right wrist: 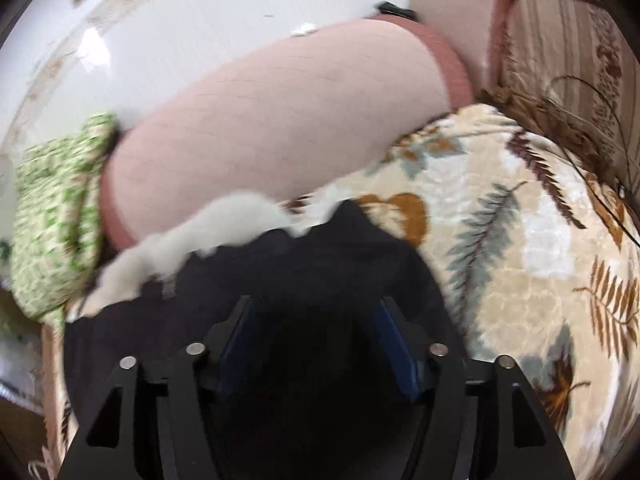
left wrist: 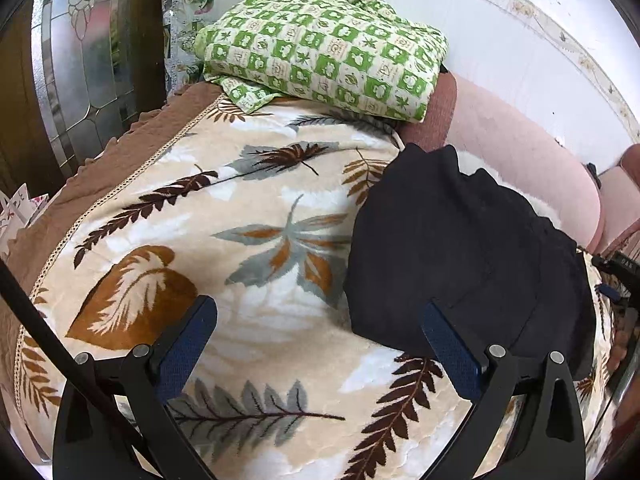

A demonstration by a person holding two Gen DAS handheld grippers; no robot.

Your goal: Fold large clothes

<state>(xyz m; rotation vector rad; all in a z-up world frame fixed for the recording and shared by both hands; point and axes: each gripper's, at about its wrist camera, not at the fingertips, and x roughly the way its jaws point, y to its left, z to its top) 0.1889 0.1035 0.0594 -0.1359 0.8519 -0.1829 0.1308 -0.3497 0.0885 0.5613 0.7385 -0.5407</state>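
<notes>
Plush leaf-print blanket [left wrist: 256, 264]; black garment [left wrist: 460, 256] folded, matte, rumpled.

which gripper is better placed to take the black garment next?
Right, probably. The right gripper sits open directly over the black garment; the left gripper mostly spans bare leaf blanket.

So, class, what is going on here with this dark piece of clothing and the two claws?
A person holding a claw in each hand is folding clothes on a bed covered by a leaf-patterned blanket. A dark garment lies bunched on it, with something white and fluffy at its far edge. The left claw is open over the blanket beside the garment, gripping nothing. The right claw is open above the garment, with no cloth visibly pinched. A green checked bundle sits at the far end.
</notes>
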